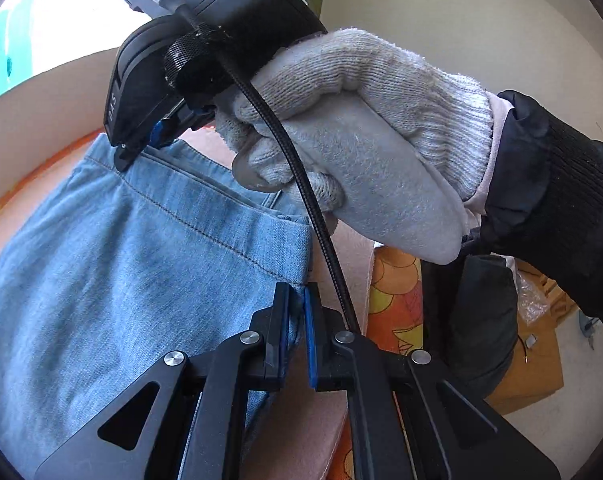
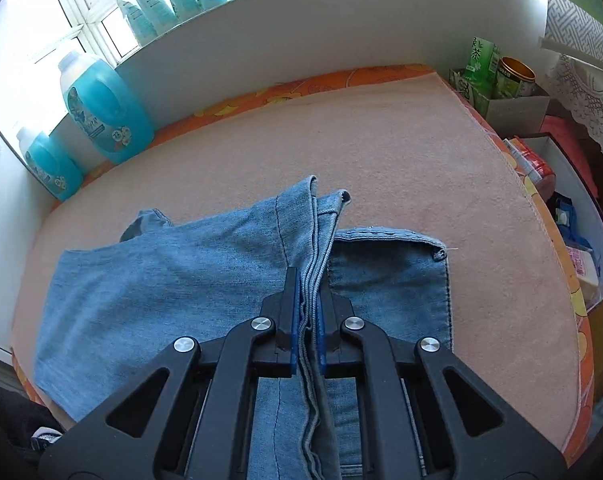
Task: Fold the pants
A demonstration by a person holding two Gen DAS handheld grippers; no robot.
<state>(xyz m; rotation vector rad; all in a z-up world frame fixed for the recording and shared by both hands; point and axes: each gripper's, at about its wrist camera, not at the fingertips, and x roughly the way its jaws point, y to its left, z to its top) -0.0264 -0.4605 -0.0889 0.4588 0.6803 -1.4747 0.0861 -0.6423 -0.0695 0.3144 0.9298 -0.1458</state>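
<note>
My left tool (image 1: 297,320) is clamped on the near edge of the pants (image 2: 161,280); my right tool (image 2: 307,304) grips the bunched hems. The pants lie flat on the worktop (image 2: 381,152), folded part running away leftward, bare worktop beyond.

Faded blue denim pants (image 2: 149,284) on a matt, fuzzy pink cloth cover (image 2: 341,152); knitted white glove (image 1: 381,128); matt black plastic gripper (image 1: 297,308).

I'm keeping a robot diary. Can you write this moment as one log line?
step: fold pants | left tongs: shut on jeans | right tongs: shut on jeans edge | surface: pink mat
</note>
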